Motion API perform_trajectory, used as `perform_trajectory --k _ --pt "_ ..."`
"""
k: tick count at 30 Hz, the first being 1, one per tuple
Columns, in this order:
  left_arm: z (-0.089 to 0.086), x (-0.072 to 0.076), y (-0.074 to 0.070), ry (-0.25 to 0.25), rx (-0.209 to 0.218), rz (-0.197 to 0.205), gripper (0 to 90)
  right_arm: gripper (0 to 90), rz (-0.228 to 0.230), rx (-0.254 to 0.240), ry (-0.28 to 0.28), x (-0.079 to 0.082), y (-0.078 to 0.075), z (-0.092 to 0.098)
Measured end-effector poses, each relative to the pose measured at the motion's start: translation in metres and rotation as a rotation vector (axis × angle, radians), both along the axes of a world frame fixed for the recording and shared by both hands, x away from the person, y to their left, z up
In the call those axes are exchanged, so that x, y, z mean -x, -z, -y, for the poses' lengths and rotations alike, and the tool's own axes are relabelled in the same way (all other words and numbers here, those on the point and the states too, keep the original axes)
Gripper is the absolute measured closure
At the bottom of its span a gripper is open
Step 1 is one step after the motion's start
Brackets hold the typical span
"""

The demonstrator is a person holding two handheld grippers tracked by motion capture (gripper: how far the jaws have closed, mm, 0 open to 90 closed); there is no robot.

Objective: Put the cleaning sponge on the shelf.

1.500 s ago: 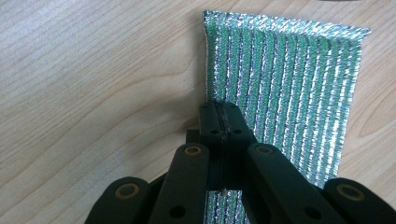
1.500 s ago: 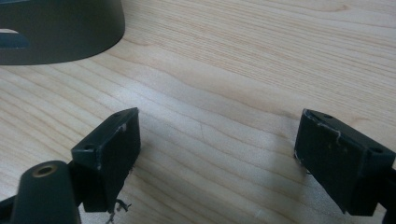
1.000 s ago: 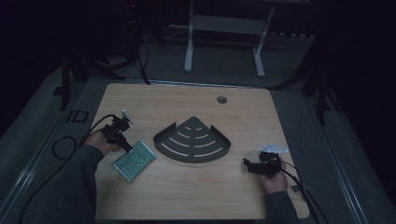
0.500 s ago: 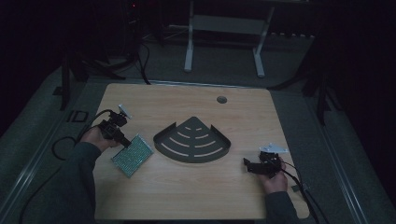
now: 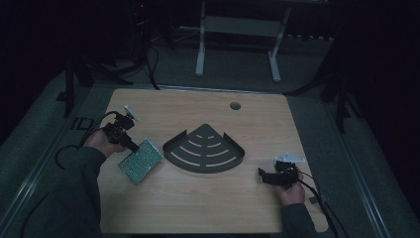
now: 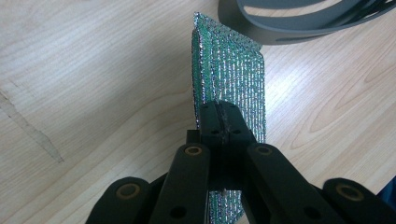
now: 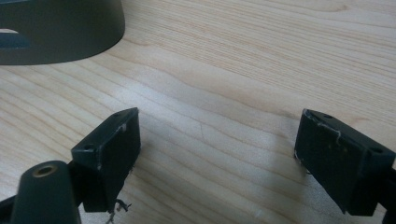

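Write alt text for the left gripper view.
The left gripper, jaws closed, pinches the near edge of a green, glittery scouring pad held tilted above a light wooden table. The curved rim of a dark grey corner shelf crosses the top right.

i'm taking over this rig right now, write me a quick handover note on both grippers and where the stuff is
Left gripper: jaws shut on the near edge of the green glittery pad, which stands on edge in the left gripper view; whether its far end touches the table I cannot tell.
Right gripper: jaws wide open, holding nothing, low over bare wood at the table's near right.
Dark corner shelf: flat at mid-table, nothing on it; the pad sits just to its left, apart from it.
Done: pad gripped.
Left: probably carrying the pad to the shelf and letting go; the right gripper could steady the shelf.
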State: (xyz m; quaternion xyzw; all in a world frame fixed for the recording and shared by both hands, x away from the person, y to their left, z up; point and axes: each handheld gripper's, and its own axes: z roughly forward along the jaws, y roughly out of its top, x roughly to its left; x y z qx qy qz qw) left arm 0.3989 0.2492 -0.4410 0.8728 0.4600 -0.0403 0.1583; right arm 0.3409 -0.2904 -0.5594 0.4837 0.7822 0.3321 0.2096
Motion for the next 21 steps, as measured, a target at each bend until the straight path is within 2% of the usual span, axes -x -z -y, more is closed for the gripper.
perform_trajectory --k 14,21 --pt "0.005 -0.003 -0.022 0.006 -0.001 0.03 90.0 14.0 -0.001 -0.001 0.0 0.0 0.0 0.0" --pt "0.013 -0.008 -0.034 0.014 -0.002 0.049 90.0 14.0 0.0 -0.001 0.0 0.0 0.0 0.0"
